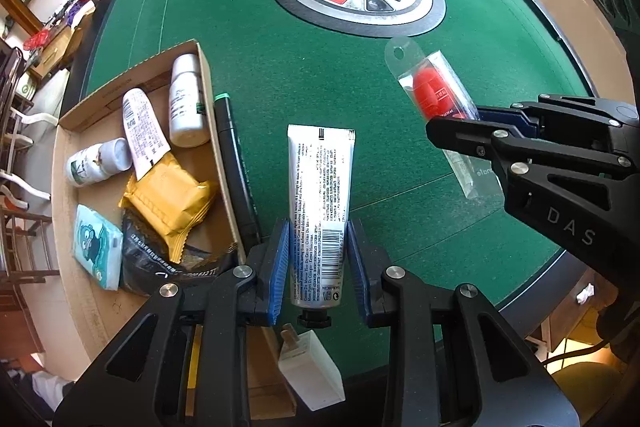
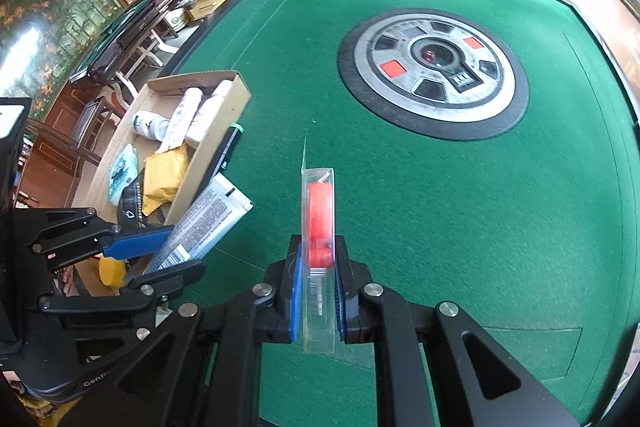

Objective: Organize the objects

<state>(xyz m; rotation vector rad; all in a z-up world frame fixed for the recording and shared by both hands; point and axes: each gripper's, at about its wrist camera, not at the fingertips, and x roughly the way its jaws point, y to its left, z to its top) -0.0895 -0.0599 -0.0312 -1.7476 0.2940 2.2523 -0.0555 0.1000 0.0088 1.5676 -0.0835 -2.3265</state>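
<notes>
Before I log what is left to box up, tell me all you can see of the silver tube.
The silver tube looks like crimped metal or foil, covered in fine black print with a barcode near its black screw cap. It is clamped between the blue pads of the left hand-held gripper, cap toward the camera, held above the green table, beside the cardboard box.

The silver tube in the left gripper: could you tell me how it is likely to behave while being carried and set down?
The silver tube looks like soft laminate, so it will probably dent slightly between the left gripper pads. Its flat crimped end suggests it should lie still rather than roll. It seems light, held by its lower half without sagging. The cardboard box beside it is the likely destination.
</notes>
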